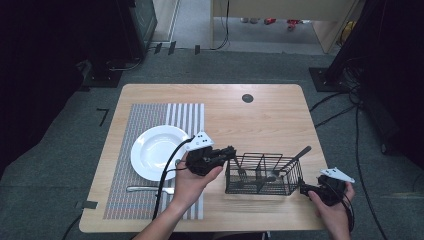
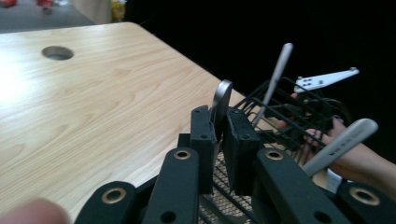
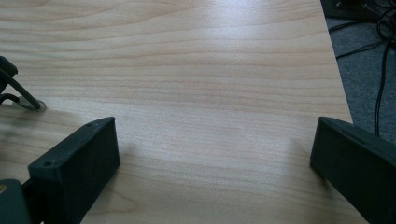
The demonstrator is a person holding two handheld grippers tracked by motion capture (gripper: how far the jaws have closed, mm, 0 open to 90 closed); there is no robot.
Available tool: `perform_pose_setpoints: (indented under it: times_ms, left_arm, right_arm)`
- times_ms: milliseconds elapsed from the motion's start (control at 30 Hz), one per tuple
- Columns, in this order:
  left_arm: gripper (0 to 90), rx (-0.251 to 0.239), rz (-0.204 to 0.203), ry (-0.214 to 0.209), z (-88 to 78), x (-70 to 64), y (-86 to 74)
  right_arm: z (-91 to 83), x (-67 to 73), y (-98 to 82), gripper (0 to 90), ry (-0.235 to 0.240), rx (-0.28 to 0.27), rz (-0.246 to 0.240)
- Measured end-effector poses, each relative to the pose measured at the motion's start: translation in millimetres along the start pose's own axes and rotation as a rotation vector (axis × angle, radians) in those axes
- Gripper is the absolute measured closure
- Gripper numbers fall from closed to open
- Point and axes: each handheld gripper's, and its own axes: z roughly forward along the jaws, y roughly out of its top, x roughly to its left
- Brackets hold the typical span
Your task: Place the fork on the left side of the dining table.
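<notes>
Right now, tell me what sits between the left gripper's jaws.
A grey metal utensil handle, pinched upright over the black wire caddy, in the left gripper view.

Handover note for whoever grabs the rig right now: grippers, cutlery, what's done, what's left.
Left gripper: shut on a utensil handle, at the left end of the wire caddy.
Right gripper: open, holding nothing, over bare table by the caddy's right end.
Done: one piece of cutlery lies on the placemat below the white plate.
Left: lift out the gripped utensil and place it, probably by the plate; at least two more handles stand in the caddy.
</notes>
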Motion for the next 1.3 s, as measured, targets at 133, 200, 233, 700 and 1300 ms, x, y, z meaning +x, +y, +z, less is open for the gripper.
perform_pose_setpoints:
  times_ms: [133, 200, 233, 700, 1300]
  left_arm:
    - [88.3, -0.017, 0.013, -0.012, 0.2, -2.2, 2.4]
    - [88.5, -0.026, 0.04, -0.003, -0.4, -4.7, 4.2]
    - [88.5, -0.032, 0.05, -0.002, -0.5, -6.0, 5.1]
    - [88.7, -0.202, 0.007, -0.006, -28.1, -3.9, 21.3]
    - [88.8, -0.332, -0.091, 0.029, -69.6, 11.8, 45.3]
  right_arm:
    - [0.0, -0.1, 0.0, 1.0, 0.001, 0.0, 0.001]
    - [0.0, -0.1, -0.1, 1.0, 0.001, -0.001, 0.0]
    - [0.1, -0.3, -0.1, 1.0, 0.0, -0.002, -0.002]
    - [0.0, 0.0, 0.0, 1.0, 0.0, -0.001, 0.001]
    - [0.0, 0.0, 0.0, 1.0, 0.0, -0.001, 0.001]
